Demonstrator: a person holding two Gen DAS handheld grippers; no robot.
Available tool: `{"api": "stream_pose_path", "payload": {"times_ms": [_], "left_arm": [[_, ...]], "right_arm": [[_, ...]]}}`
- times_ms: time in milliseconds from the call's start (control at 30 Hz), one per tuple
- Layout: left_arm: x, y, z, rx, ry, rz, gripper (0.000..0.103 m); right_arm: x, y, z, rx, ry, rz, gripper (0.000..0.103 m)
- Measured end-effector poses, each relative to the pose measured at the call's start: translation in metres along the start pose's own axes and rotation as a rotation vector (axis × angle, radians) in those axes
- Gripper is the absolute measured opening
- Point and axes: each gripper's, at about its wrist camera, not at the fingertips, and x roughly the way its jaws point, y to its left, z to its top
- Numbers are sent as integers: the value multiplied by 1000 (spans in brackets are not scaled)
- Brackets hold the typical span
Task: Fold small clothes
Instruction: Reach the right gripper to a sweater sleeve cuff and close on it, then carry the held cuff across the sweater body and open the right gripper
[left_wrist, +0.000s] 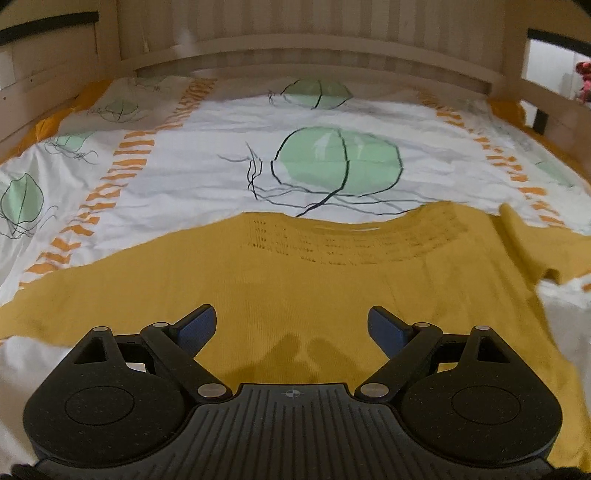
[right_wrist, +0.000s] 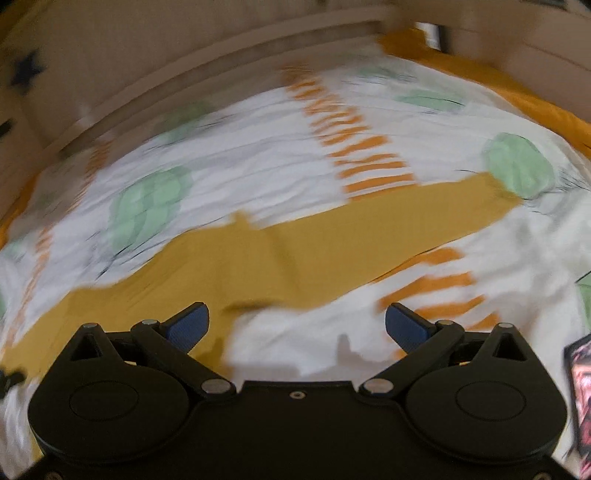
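Observation:
A mustard-yellow knit sweater (left_wrist: 295, 273) lies spread flat on the bed, its neckline toward the headboard. Its right sleeve (left_wrist: 535, 251) is bent near the right edge. My left gripper (left_wrist: 291, 325) is open and empty just above the sweater's body. In the right wrist view, which is blurred, the sweater (right_wrist: 295, 254) runs across the middle with one sleeve (right_wrist: 443, 214) stretched out to the right. My right gripper (right_wrist: 297, 326) is open and empty over the sweater's edge and the white bedcover.
The bedcover (left_wrist: 184, 166) is white with green leaf shapes and orange stripes. A wooden headboard (left_wrist: 295, 48) and side rails enclose the bed. A dark printed object (right_wrist: 580, 391) lies at the right edge of the right wrist view.

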Motion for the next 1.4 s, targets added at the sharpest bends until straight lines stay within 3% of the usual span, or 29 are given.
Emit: {"api": "stream_pose_path", "payload": {"times_ms": [100,200,400,567,700,900,1067,1133,1233,1400], "left_arm": [[22,0,4,-17,24,4,89],[39,3,4,-38,38,14,89],[65,1,0,-32,59,16,89],[82,-4,-14,-16,111,13,90],[84,-5,-24,-6,81,19,92],[90,-3,-29,-10,64,3,100],[93,-6,-30,-1,54,10,103],[93,-6,-31,-2,55,9,103],[93,-6,-29,-1,63,8,103],[93,-4,-26,3,83,-7,102]], "right_arm": [[25,-31,23,22,-2,-113,102],[42,-63,46,36,-11,-192,95],[66,-116,70,132,-50,-280,94],[85,-140,81,118,-65,-346,94],[105,-160,84,149,-42,-355,89],[120,-172,76,175,0,-354,69],[111,-172,79,140,-8,-401,24],[102,-175,82,158,-21,-367,12],[85,-170,89,187,-52,-297,11],[57,-125,111,100,-93,-209,11]]}}
